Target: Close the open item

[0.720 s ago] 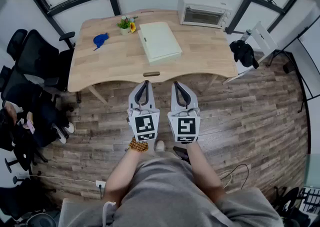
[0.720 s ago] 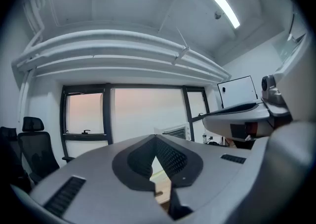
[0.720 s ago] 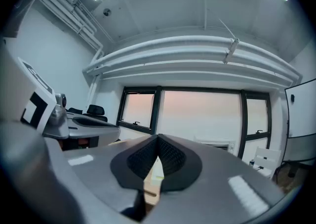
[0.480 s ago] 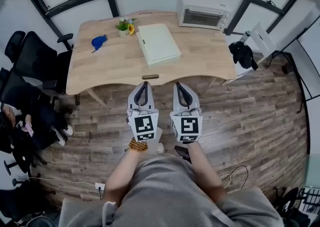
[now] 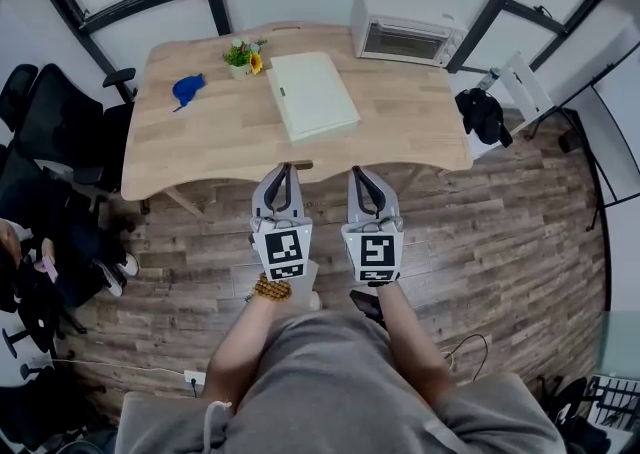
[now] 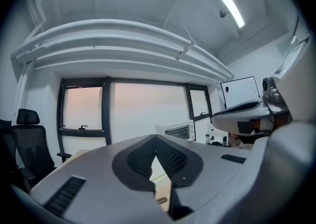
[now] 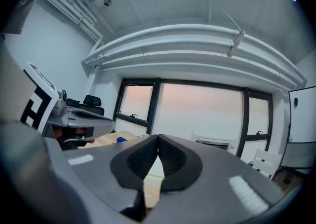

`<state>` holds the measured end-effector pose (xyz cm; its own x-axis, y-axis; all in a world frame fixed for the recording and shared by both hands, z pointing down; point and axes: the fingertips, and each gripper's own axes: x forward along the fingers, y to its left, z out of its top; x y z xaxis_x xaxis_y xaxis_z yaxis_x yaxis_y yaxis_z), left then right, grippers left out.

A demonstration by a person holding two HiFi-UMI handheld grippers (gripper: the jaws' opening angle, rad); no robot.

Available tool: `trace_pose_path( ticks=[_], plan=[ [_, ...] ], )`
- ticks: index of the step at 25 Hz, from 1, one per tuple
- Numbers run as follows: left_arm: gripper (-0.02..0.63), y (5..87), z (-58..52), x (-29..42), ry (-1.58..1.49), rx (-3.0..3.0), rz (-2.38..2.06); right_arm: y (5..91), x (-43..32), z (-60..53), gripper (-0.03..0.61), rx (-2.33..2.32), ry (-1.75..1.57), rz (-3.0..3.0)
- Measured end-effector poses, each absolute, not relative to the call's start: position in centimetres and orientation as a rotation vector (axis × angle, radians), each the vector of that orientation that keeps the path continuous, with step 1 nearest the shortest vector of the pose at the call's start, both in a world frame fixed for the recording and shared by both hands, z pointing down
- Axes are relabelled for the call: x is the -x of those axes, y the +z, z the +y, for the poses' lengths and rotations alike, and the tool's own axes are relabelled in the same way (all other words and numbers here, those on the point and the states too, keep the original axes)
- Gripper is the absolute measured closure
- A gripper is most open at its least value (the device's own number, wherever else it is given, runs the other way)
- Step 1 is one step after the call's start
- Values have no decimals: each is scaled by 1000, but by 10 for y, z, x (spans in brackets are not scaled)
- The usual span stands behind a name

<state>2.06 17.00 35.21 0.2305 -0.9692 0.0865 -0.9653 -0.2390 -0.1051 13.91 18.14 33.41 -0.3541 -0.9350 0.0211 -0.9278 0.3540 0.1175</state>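
Box (image 5: 310,94) lies mid-table, oven (image 5: 405,37) at the back right; I can't tell which is open. Your left gripper (image 5: 282,170) and right gripper (image 5: 361,173) hover closed and empty, short of the table (image 5: 180,147). Reach too soon and you may shove the wrong one.

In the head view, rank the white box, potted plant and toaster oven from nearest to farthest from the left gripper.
1. white box, mid-table, ahead of the left gripper.
2. potted plant, back left.
3. toaster oven, back right corner.
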Motion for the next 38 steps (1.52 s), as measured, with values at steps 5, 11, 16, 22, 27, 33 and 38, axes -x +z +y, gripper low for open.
trace_pose_path(
  ticks=[5, 11, 16, 22, 27, 33, 38],
  plan=[
    [605, 362, 146, -15, -240, 2450, 1921, 346, -136, 153, 564, -1687, -128, -2503],
    [604, 375, 118, 0, -292, 2454, 1910, 363, -131, 114, 548, -1672, -99, -2478],
    [604, 394, 93, 13, -322, 2464, 1940, 380, -124, 87, 538, -1622, -99, -2461],
    [604, 419, 68, 18, -349, 2509, 1944, 406, -112, 60, 518, -1509, -122, -2421],
    [603, 448, 47, 23, -393, 2555, 1946, 438, -106, 39, 511, -1409, -121, -2371],
    [588, 482, 23, 28, -489, 2611, 1907, 467, -94, 11, 492, -1303, -154, -2338],
    [565, 512, 6, 27, -577, 2671, 1851, 488, -86, -10, 480, -1253, -131, -2320]
  ],
)
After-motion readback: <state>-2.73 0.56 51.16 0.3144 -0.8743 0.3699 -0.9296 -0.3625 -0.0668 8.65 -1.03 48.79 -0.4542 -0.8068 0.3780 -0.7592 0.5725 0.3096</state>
